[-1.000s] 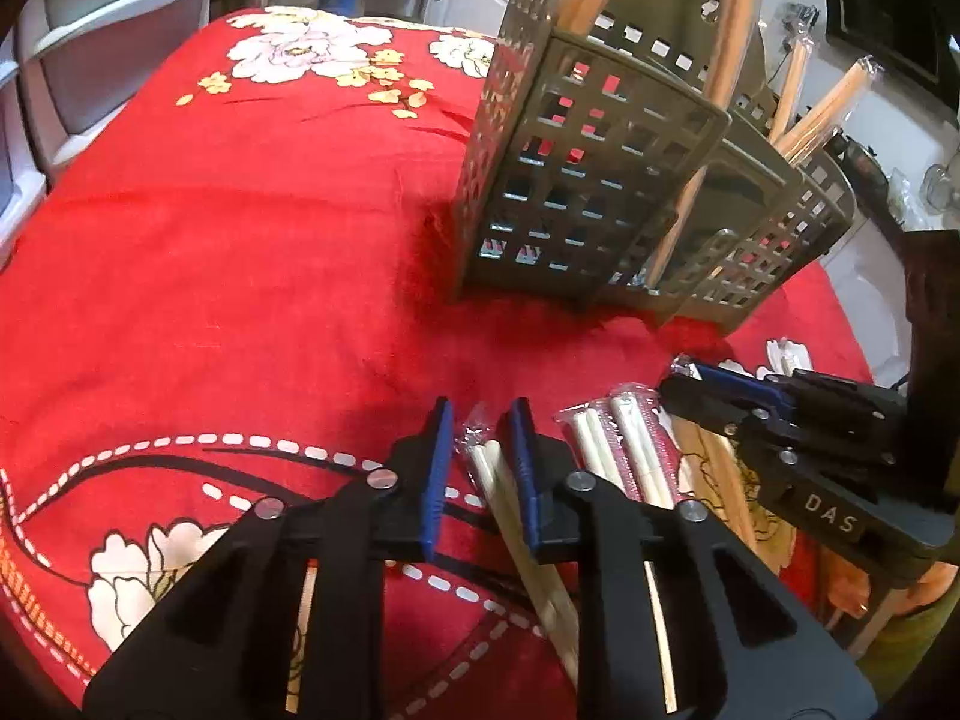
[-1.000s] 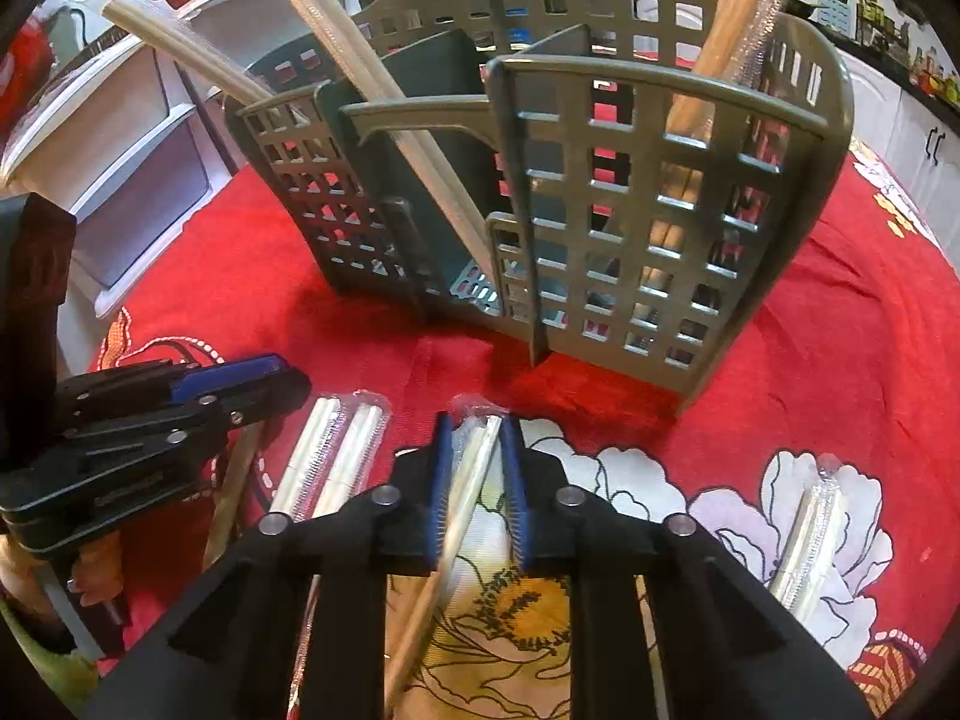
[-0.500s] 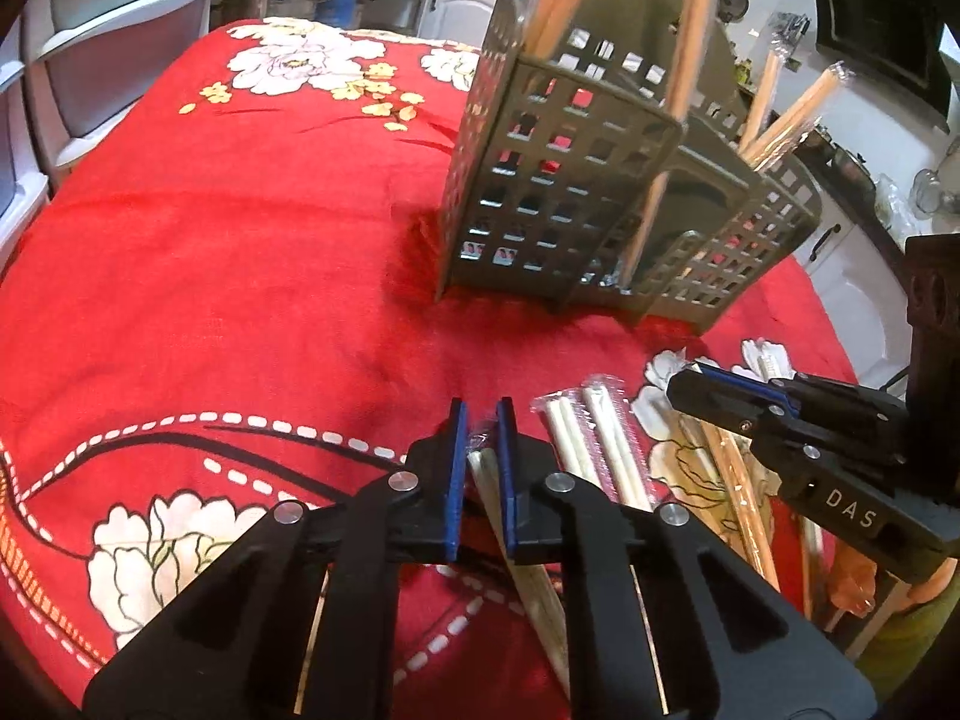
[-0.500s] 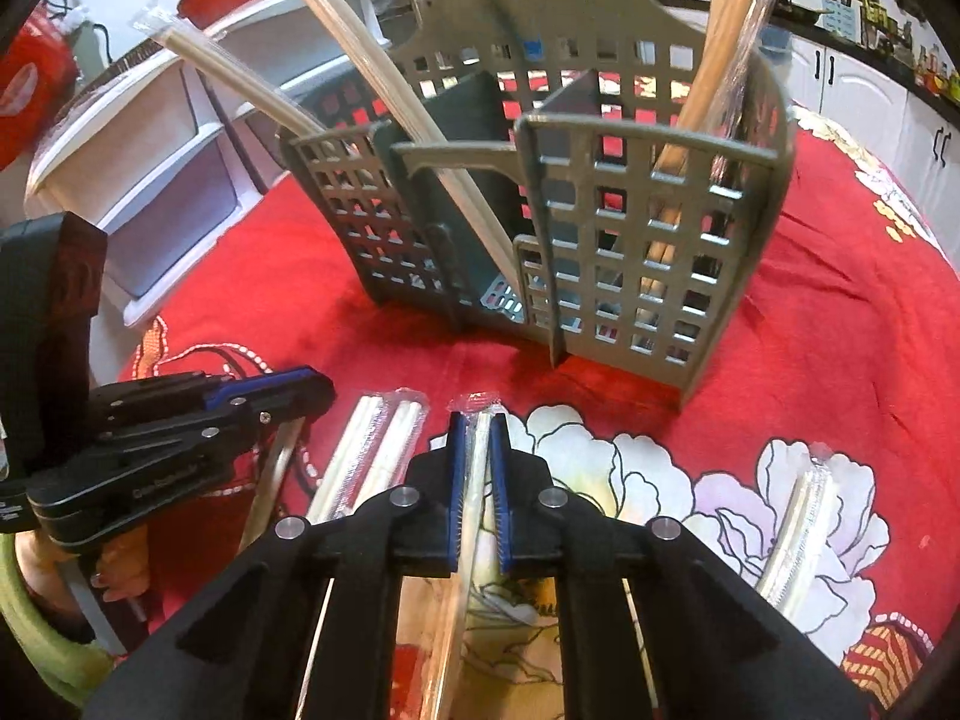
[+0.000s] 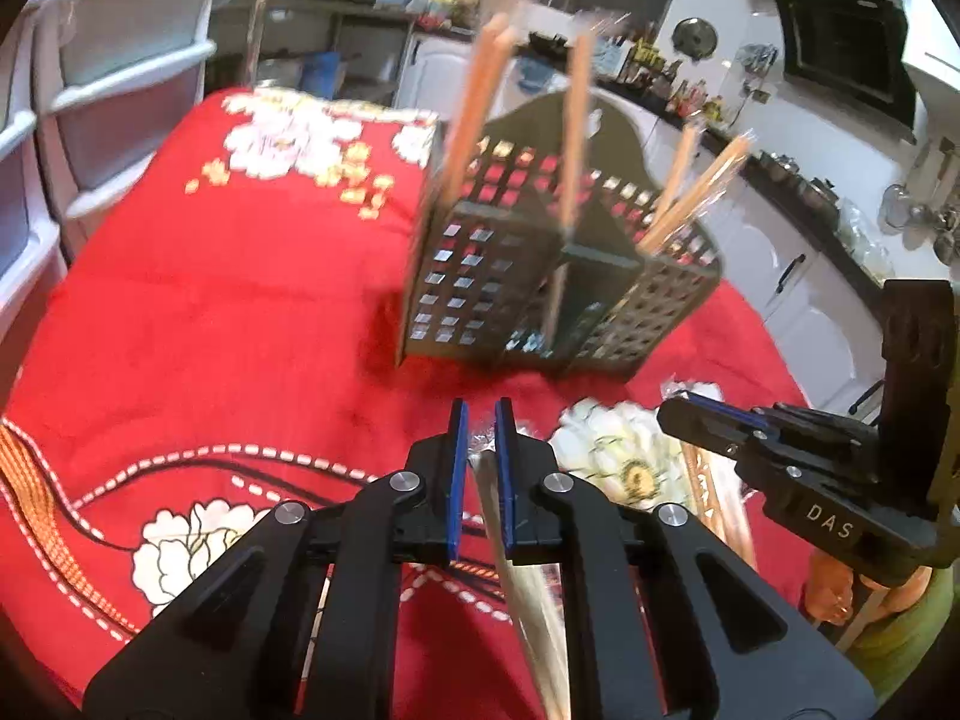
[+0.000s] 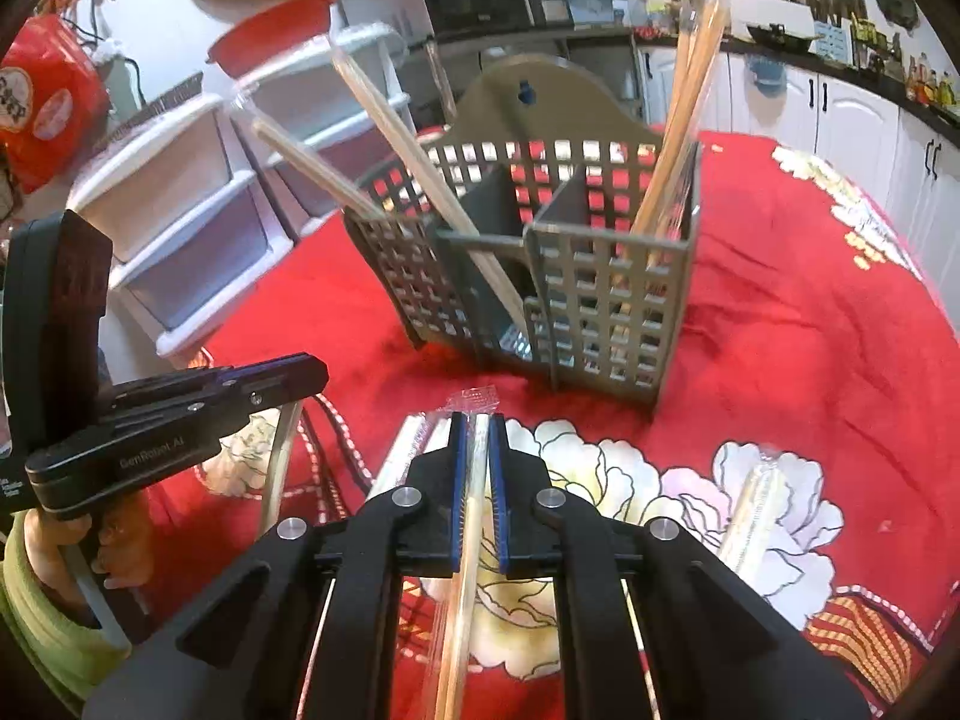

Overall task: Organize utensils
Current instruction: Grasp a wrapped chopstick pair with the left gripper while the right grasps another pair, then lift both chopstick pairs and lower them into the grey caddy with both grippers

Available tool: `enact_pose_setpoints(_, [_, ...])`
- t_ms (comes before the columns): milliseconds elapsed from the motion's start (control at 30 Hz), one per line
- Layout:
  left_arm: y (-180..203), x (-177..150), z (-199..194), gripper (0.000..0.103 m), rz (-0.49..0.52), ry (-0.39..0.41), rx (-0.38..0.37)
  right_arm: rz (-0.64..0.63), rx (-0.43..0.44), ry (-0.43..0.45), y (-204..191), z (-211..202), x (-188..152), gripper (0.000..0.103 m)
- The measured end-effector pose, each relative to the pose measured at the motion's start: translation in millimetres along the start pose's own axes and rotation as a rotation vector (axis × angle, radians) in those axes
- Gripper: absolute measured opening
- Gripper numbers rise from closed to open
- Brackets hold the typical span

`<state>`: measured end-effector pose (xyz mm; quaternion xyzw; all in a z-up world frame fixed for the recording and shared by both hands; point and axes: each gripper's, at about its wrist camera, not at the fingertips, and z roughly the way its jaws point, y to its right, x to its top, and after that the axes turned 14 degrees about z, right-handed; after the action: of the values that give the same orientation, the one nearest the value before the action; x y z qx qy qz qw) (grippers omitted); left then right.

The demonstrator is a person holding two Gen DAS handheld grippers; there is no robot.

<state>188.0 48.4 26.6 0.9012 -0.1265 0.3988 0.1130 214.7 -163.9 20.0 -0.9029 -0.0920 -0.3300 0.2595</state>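
Observation:
A grey slotted utensil caddy (image 5: 540, 276) (image 6: 600, 300) stands on the red flowered tablecloth and holds several wrapped chopstick pairs upright. My left gripper (image 5: 479, 438) is shut on a wrapped chopstick pair (image 5: 528, 588) and holds it above the cloth. My right gripper (image 6: 477, 450) is shut on another wrapped chopstick pair (image 6: 465, 570), also lifted. More wrapped pairs lie on the cloth: one (image 6: 408, 450) left of the right gripper, one (image 6: 756, 510) to its right. Each gripper shows in the other's view: the right one (image 5: 798, 468), the left one (image 6: 180, 420).
White plastic drawer units (image 6: 198, 210) stand beyond the table's left edge. Kitchen counters and white cabinets (image 6: 840, 120) run behind the table. The tablecloth (image 5: 210, 300) is bare on the left of the caddy.
Both grippers have closed on their chopstick pairs and lifted them up and back from the cloth; the caddy now looks lower and farther away.

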Motion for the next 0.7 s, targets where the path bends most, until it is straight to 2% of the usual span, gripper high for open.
enact_pose_setpoints(267, [22,19,-24,0.003,0.037,0.070,-0.007,-0.001,0.022,0.075,-4,-36,6,0.007])
enact_pose_setpoints(700, [47,49,-43,0.003,0.089,0.150,-0.021,0.014,0.049,0.183,1,-86,12,0.006])
